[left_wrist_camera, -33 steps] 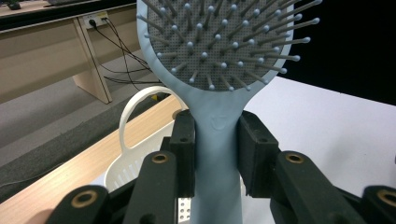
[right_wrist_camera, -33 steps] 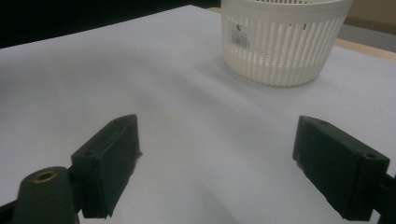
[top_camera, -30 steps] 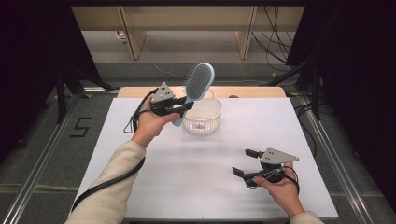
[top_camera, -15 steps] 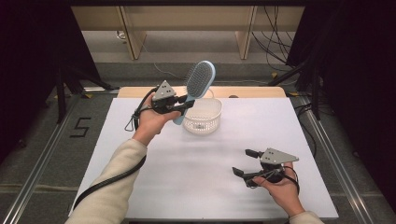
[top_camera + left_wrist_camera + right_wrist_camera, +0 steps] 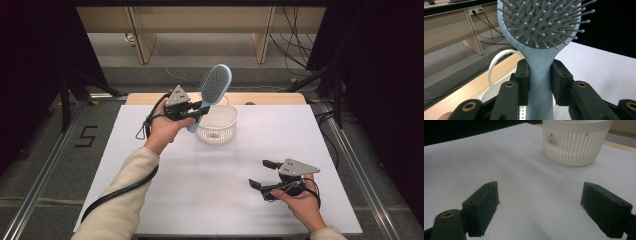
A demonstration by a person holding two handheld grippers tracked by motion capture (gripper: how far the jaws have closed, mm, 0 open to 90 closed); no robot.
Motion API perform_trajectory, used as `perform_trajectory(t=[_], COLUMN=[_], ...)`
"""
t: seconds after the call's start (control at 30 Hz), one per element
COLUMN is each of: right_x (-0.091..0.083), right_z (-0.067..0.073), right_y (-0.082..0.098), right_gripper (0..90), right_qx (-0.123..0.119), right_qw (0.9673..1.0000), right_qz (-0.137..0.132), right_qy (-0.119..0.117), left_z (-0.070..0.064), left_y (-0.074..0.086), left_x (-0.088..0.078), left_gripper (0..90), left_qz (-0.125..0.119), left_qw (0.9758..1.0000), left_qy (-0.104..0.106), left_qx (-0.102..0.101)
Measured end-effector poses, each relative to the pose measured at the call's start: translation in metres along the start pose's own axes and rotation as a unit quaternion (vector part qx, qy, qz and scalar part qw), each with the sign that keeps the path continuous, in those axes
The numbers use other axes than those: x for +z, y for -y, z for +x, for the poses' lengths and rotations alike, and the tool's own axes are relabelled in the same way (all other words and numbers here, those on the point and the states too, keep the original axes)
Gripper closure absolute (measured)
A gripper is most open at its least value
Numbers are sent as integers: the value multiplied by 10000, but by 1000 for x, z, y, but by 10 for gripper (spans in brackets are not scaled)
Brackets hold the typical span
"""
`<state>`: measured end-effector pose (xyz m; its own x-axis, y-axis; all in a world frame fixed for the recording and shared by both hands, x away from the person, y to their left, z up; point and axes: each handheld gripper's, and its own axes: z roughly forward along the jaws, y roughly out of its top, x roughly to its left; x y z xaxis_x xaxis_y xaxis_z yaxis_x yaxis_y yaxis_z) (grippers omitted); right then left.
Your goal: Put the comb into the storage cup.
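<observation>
Bench (image 5: 165,200): white top, we work from the near side. White slatted basket (image 5: 216,125) sits toward the far edge, left of centre.

Left hand-held gripper (image 5: 197,109) is raised just left of the basket, clenched on the handle of the light-blue hairbrush (image 5: 214,90). In the left gripper view both pads pinch the neck of the handle (image 5: 540,82), bristle head above the jaws. Brush long axis runs steeply up and a little right, head tilted out over the basket's near-left rim, handle end hanging below the jaws beside the basket wall.

Key relation: the basket opening lies right of and below the left hand-held gripper, so we judge the next move as a short carry right and a lowering, likely with the brush tipped flatter to fit.

Right hand-held gripper (image 5: 260,175) rests low near the bench's near-right area, jaws spread, nothing between them, well apart from the basket. Left is the nearer hand.
</observation>
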<state>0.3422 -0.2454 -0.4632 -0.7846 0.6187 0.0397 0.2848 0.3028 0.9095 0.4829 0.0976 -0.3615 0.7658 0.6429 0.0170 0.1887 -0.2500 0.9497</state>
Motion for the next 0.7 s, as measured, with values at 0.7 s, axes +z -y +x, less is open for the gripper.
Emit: perform_trajectory(t=[0.7], right_x=[0], right_z=[0], right_y=[0], right_gripper=[158], right_qx=[17], right_qw=[10000], right_qz=[18], right_qy=[-15], left_z=[3], left_y=[-3], left_x=[7], left_gripper=[696], left_qz=[-94], left_qw=[9999], left_qy=[-44], left_qx=[-82])
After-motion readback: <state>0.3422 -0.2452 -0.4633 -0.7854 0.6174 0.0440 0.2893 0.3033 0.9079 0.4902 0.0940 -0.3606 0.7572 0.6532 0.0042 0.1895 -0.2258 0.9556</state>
